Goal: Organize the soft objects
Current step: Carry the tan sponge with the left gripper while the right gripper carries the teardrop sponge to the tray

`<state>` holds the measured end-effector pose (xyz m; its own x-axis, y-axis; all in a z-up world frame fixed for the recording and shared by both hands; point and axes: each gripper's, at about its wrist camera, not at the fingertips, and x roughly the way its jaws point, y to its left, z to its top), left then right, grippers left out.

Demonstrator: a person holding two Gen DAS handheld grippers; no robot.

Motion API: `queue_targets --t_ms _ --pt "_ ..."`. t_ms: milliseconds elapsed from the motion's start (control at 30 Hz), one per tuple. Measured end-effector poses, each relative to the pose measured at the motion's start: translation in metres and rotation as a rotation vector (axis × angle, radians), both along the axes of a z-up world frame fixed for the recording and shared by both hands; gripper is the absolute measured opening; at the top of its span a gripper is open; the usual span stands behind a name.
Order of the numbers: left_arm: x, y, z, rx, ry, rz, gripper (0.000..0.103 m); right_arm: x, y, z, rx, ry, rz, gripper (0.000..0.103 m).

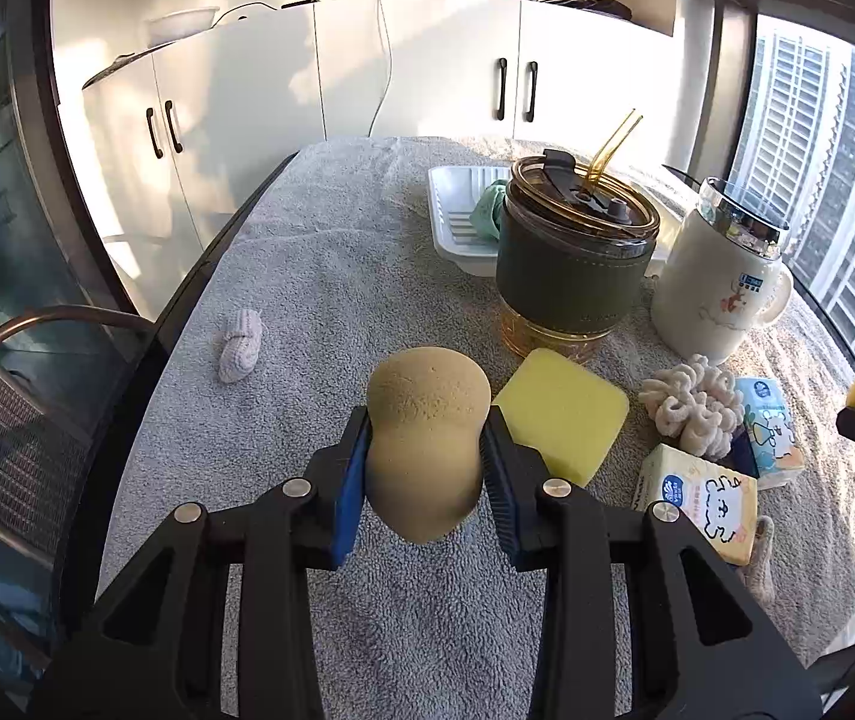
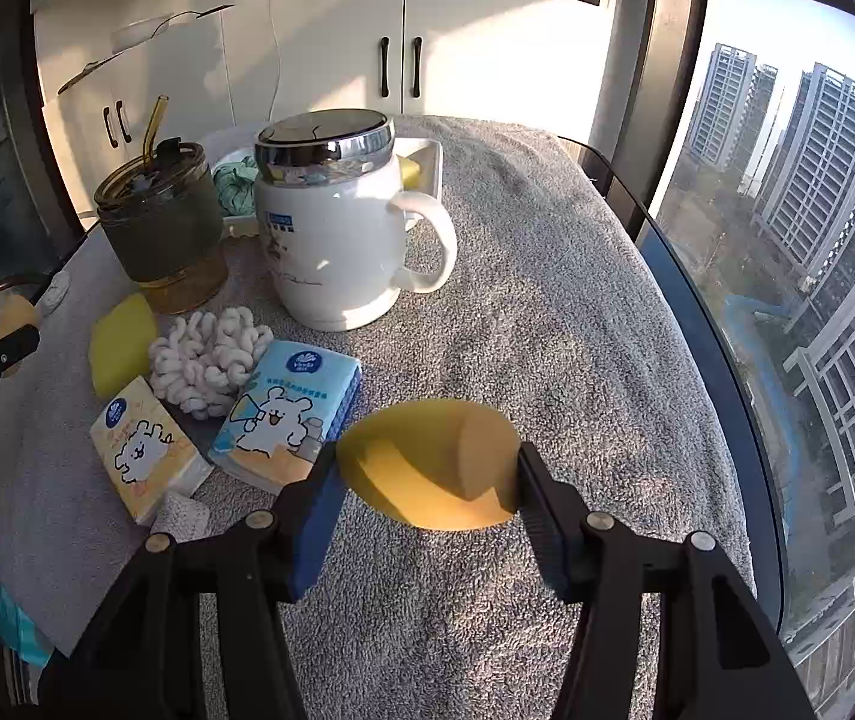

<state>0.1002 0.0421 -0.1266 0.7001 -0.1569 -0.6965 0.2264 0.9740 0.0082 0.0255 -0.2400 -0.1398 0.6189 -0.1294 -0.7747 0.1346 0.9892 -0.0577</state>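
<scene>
Left wrist view: left hand-held gripper [image 1: 424, 456] clamped on a tan sponge [image 1: 427, 438], blue pads pinching its waist so it bulges above and below; long axis runs along the fingers, away from the camera. Sponge appears clear of the grey towel [image 1: 319, 276] covering the desk. White tray [image 1: 457, 234] lies ahead and to the right, toward the far edge, partly hidden behind the green tumbler [image 1: 571, 258]; a green cloth [image 1: 487, 210] already sits in it. A flat yellow sponge [image 1: 559, 414] rests just right of the fingers, a cream knotted scrubber [image 1: 691, 408] beyond it, and a small knitted bundle [image 1: 238, 345] lies near the left edge. Right wrist view: right hand-held gripper [image 2: 430, 468] closed on a yellow egg-shaped sponge [image 2: 433, 462], long axis across the jaws, only lightly squeezed, lifted over the towel. The tray's rim [image 2: 427, 174] shows behind the white lidded mug [image 2: 337, 240], straight ahead at the far edge; something yellow inside it, possibly another sponge, too hidden to say. Two tissue packs [image 2: 283, 414] lie left of the fingers. Judgement: the tray is the likely drop point; the right hand seems to have the shorter line to it, but the mug stands directly in its path, as the tumbler does for the left.
</scene>
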Motion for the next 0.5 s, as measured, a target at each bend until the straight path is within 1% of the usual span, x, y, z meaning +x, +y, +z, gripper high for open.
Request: queue_targets --t_ms 200,367,500 --pt "0.027 0.011 0.008 0.022 -0.035 0.027 0.033 0.026 -0.017 0.009 -0.032 -0.013 -0.020 0.059" --pt "0.059 0.019 0.006 0.031 -0.028 0.049 0.033 0.059 -0.037 0.015 -0.056 -0.019 -0.048 0.059" --pt "0.087 0.025 0.001 0.041 -0.020 0.068 0.033 0.086 -0.056 0.017 -0.054 -0.016 -0.069 0.059"
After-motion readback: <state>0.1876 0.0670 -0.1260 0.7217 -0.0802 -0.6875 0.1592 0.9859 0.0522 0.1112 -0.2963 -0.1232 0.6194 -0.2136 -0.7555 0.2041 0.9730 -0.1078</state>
